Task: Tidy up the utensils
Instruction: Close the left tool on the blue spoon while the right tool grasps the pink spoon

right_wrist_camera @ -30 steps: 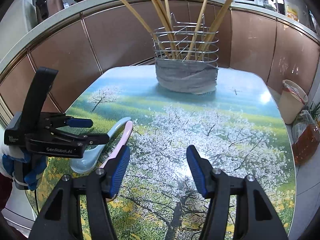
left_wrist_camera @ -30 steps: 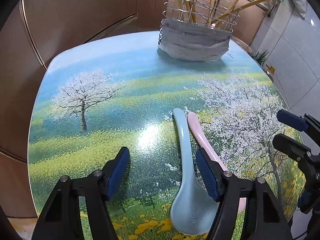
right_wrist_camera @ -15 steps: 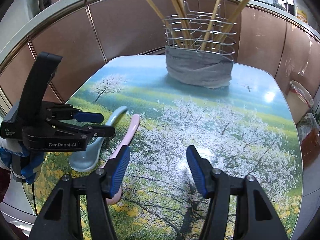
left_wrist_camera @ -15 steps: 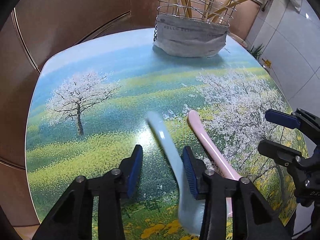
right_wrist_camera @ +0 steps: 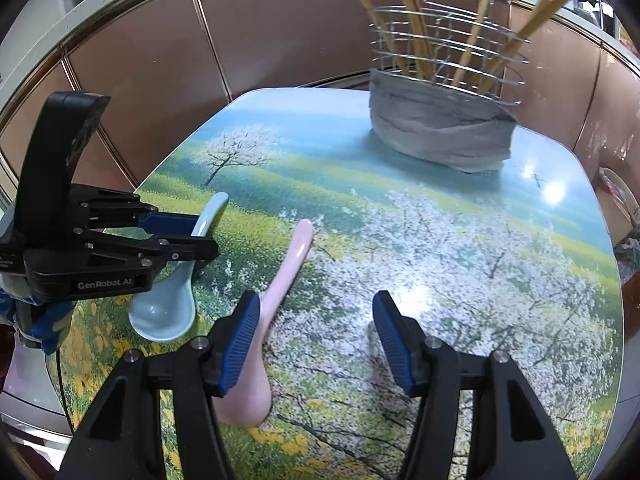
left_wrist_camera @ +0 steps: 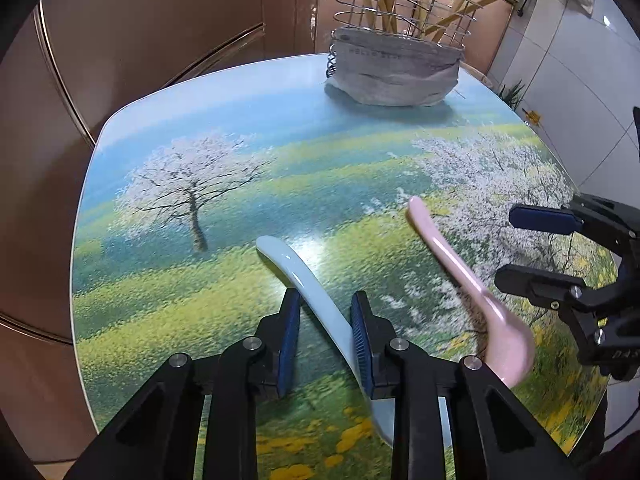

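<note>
The handle of the pale blue soup spoon (left_wrist_camera: pixel 316 292) was bracketed by the narrowed left gripper (left_wrist_camera: pixel 325 334), full clamping unclear. The pink soup spoon (right_wrist_camera: pixel 276 288) lay on the table (right_wrist_camera: pixel 500 248) beside the wide-spread right gripper (right_wrist_camera: pixel 316 340). Neither had been placed in the wire chopstick basket (right_wrist_camera: pixel 444 120).
</note>
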{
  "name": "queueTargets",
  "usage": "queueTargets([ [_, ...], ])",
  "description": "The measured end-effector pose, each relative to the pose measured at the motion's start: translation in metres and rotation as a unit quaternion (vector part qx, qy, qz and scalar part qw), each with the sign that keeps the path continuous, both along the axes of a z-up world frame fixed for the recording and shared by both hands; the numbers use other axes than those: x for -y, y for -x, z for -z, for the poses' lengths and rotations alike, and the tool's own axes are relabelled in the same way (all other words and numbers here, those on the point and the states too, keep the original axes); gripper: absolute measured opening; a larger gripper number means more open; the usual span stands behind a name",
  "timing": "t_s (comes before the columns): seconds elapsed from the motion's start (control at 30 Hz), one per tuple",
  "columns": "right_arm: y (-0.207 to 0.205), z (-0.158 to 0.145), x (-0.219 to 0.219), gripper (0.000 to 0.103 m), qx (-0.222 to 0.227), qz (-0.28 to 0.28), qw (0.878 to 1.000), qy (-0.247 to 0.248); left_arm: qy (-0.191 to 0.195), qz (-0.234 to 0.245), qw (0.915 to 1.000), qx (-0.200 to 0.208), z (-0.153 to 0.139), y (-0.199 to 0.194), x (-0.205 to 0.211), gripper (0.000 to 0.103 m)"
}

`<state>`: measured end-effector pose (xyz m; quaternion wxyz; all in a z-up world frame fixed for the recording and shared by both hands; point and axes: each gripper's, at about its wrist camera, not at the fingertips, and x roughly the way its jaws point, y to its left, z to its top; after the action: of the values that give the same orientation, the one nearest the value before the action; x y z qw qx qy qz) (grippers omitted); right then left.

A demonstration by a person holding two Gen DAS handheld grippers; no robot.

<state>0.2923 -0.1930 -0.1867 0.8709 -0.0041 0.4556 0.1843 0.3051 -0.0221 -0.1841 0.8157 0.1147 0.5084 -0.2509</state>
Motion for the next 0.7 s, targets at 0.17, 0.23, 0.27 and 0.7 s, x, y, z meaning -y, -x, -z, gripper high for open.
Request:
queueTargets([
  [0.17, -0.019, 0.009, -0.017, 0.054, -0.018, -0.010, 1.000, -0.002, -0.007, 0.017, 0.9998, 0.005, 0.000, 0.005, -0.008, 0.025],
  [0.23, -0.029, 0.014, -0.026, 0.047, -0.031, -0.015, 0.999, 0.000, -0.007, 0.022, 0.9997, 0.005, -0.001, 0.006, -0.009, 0.025],
  [0.27, -0.033, 0.017, -0.030, 0.044, -0.037, -0.016, 0.999, 0.002, -0.007, 0.024, 0.9997, 0.005, -0.001, 0.006, -0.009, 0.025],
  [0.7, -0.049, 0.033, -0.067, 0.018, -0.072, -0.043, 0.995, 0.053, 0.020, 0.026, 0.9994, -0.007, -0.002, 0.002, -0.014, 0.019],
])
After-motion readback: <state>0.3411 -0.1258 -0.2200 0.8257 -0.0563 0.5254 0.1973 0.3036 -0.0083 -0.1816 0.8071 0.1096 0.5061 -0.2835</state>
